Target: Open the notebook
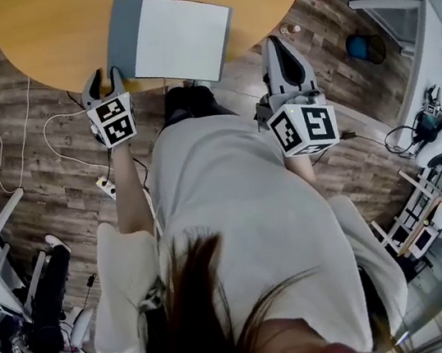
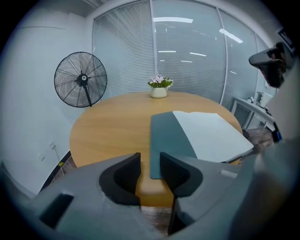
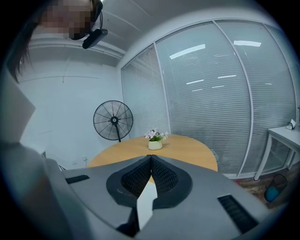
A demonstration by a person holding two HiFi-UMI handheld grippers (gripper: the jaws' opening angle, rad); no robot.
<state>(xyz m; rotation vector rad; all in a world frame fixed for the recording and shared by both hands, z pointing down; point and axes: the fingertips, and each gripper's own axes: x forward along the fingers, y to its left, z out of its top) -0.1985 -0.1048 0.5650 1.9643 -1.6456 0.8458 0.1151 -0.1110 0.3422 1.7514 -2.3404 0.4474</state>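
On the table [image 1: 40, 34] the notebook [image 1: 182, 36] already lies open; left gripper [image 2: 150, 161] jaws apart, empty; right gripper [image 3: 151, 157] jaws pressed together.

Rectangular paper notebook [image 1: 174, 37]: slate-grey cover, plain white page. Round wooden table [image 1: 40, 34]: orange-tan. Plank floor [image 1: 67, 204]: dark brown, grained. Left gripper [image 1: 103, 75], right gripper [image 1: 274, 41]: grey bodies, black pads, white cubes bearing black square markers.
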